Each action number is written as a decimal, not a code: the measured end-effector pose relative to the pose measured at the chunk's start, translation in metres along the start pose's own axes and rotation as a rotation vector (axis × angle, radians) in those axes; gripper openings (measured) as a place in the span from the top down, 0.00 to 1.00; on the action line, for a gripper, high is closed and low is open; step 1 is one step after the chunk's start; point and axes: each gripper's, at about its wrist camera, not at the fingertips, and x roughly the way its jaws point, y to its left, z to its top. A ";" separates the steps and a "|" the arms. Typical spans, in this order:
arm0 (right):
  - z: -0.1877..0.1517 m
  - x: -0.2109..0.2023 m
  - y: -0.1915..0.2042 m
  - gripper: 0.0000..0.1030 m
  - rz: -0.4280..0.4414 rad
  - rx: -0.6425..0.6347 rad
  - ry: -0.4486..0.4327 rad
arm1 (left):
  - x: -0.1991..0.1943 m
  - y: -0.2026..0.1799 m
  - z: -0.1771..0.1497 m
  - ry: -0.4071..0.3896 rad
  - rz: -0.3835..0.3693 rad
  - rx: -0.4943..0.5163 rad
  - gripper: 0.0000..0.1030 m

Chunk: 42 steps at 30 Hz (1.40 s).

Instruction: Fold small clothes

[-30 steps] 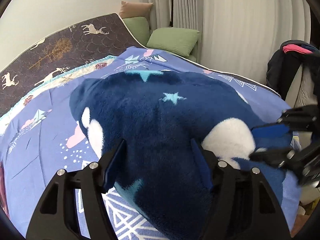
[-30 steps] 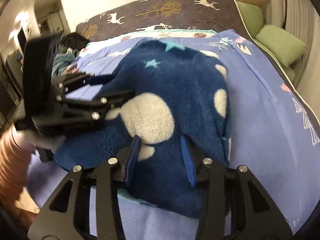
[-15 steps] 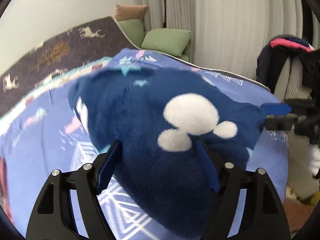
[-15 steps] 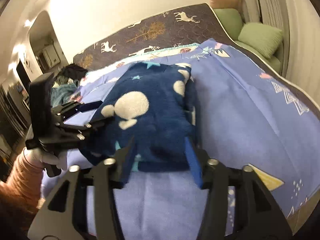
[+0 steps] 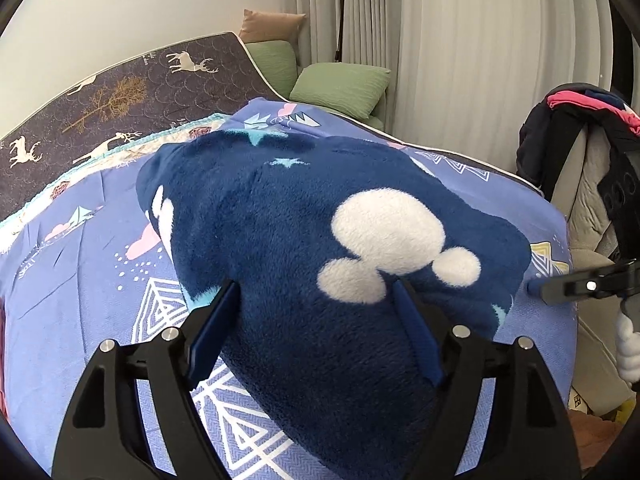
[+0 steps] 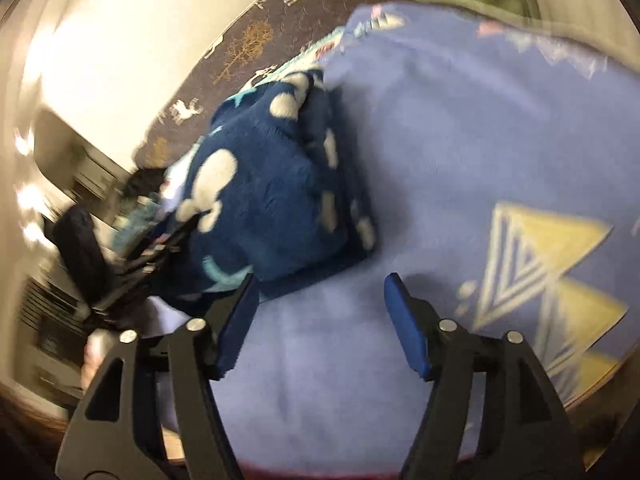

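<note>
Two tools flank one bundle, so start at your left: the left tool (image 5: 316, 312) has its jaws spread wide astride the near end of the navy fleece garment (image 5: 320, 240), and they have just been opening, with the plush between them but, as far as you can tell, no real pinch on it. The garment lies folded into a thick stack on the blue patterned bedspread (image 5: 80, 300), near the front edge of the bed. Further right, the right tool (image 6: 320, 320) has also just been opening; its jaws stand wide with only bare bedspread between them, the garment's corner just beyond its left finger. That view is blurred, so you cannot judge the stack's edges well. The risk from here is the springy fleece: released, the thick layers may creep open or slump sideways. Drag the left tool back carelessly and a pad could snag the pile and pull the top layer off, undoing the fold.
</note>
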 end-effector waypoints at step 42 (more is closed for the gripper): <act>0.024 0.085 0.030 0.18 0.013 0.173 -0.054 | 0.091 0.171 0.018 0.017 -0.347 -0.761 0.08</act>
